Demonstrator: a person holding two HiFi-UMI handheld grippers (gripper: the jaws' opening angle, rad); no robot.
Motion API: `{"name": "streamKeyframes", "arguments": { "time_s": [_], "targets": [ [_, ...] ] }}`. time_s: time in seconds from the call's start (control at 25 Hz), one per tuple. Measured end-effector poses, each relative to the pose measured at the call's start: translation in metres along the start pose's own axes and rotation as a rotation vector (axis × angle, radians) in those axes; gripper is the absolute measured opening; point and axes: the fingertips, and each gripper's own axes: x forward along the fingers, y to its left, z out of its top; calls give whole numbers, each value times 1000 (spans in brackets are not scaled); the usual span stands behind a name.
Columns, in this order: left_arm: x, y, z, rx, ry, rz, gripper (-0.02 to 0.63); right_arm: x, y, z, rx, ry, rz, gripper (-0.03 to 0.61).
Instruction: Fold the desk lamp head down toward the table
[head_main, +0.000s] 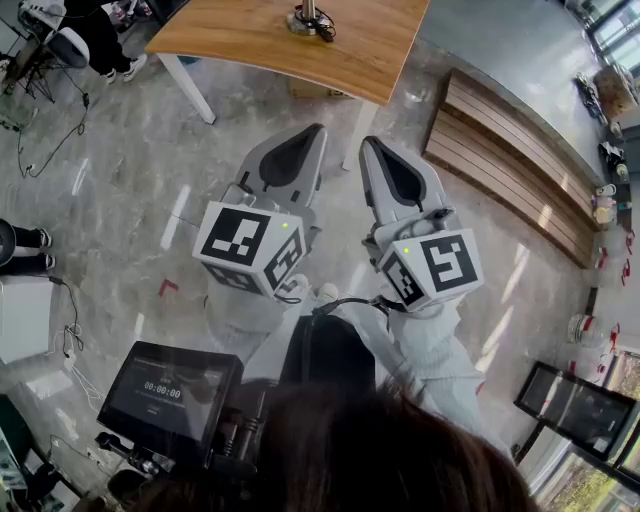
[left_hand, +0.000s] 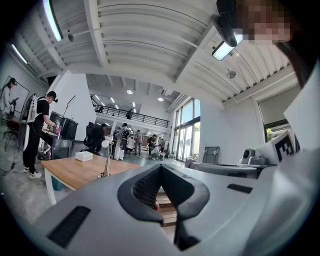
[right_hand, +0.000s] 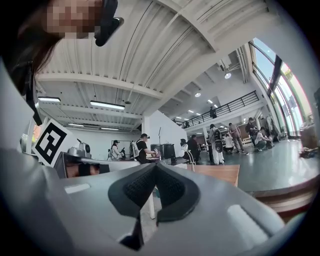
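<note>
both shut and empty, left claw (head_main: 316, 130) and right claw (head_main: 368, 143) face the upright desk lamp (head_main: 310, 18) well ahead, left more in line.

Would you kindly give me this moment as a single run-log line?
stage: before contact | left gripper: shut, empty | right gripper: shut, empty | desk lamp: standing on table, untouched

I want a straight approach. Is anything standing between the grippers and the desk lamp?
Nothing visible. The left gripper and right gripper, both shut and empty, hang over the floor; the desk lamp stands ahead on the wooden table, with only bare tabletop before it.
</note>
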Motion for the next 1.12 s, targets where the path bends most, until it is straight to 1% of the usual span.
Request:
{"name": "streamKeyframes", "arguments": {
  "time_s": [0.16,0.28,0.52,0.76,0.96,1.12],
  "targets": [
    [2,0,-2,2,6,11,0,2,-3,-1,-2,10,17,0],
    [4,8,-7,-3,10,28,0,9,-5,-9,-6,28,26,0],
    [22,51,-5,-24,3,61,0,47,-15,-17,-5,51,43,0],
    [69,117,-5,-11,2,43,0,122,-41,-31,-6,43,13,0],
    [130,205,27,21,18,-18,0,225,-71,-24,9,31,-70,0],
    [161,273,44,25,31,-23,0,289,-87,-19,13,23,-116,0]
  ]
}}
